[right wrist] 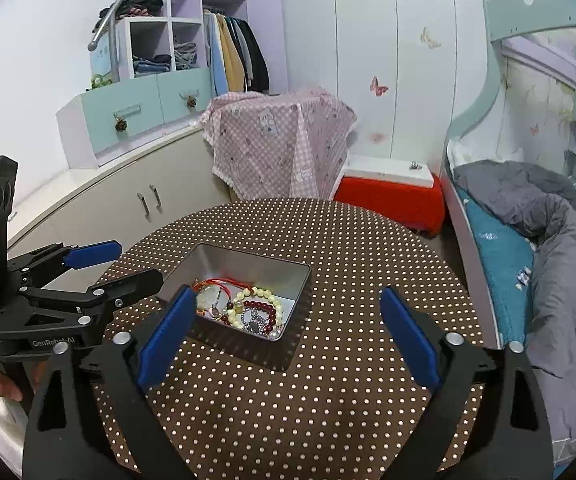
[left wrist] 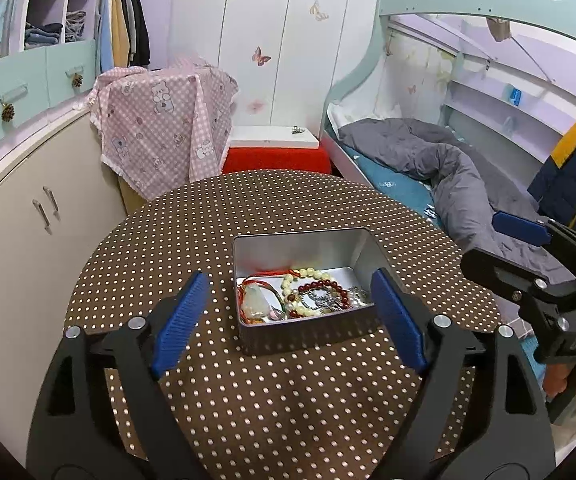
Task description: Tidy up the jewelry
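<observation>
An open silver metal box (left wrist: 254, 332) (right wrist: 248, 258) sits on the round brown polka-dot table (left wrist: 288, 392) (right wrist: 348, 240). Inside it lie a dark red bead bracelet (left wrist: 328, 289) (right wrist: 266, 306), a cream bead bracelet (left wrist: 312, 273) (right wrist: 258, 292), a pale pendant on red cord (left wrist: 257, 299) (right wrist: 208, 295) and silver pieces. My left gripper (left wrist: 288, 320) is open, its blue pads on either side of the box's near end; it also shows at the left of the right wrist view (right wrist: 116, 268). My right gripper (right wrist: 288, 332) is open and empty over the table right of the box; it shows at the right of the left wrist view (left wrist: 528, 236).
A bed with a grey duvet (left wrist: 448, 168) (right wrist: 548, 248) runs along the right. A red stool with a white top (left wrist: 276, 152) (right wrist: 392, 188) and a pink checked cloth over furniture (left wrist: 160, 124) (right wrist: 280, 140) stand behind the table. A beige cabinet (left wrist: 28, 220) (right wrist: 128, 188) is at the left.
</observation>
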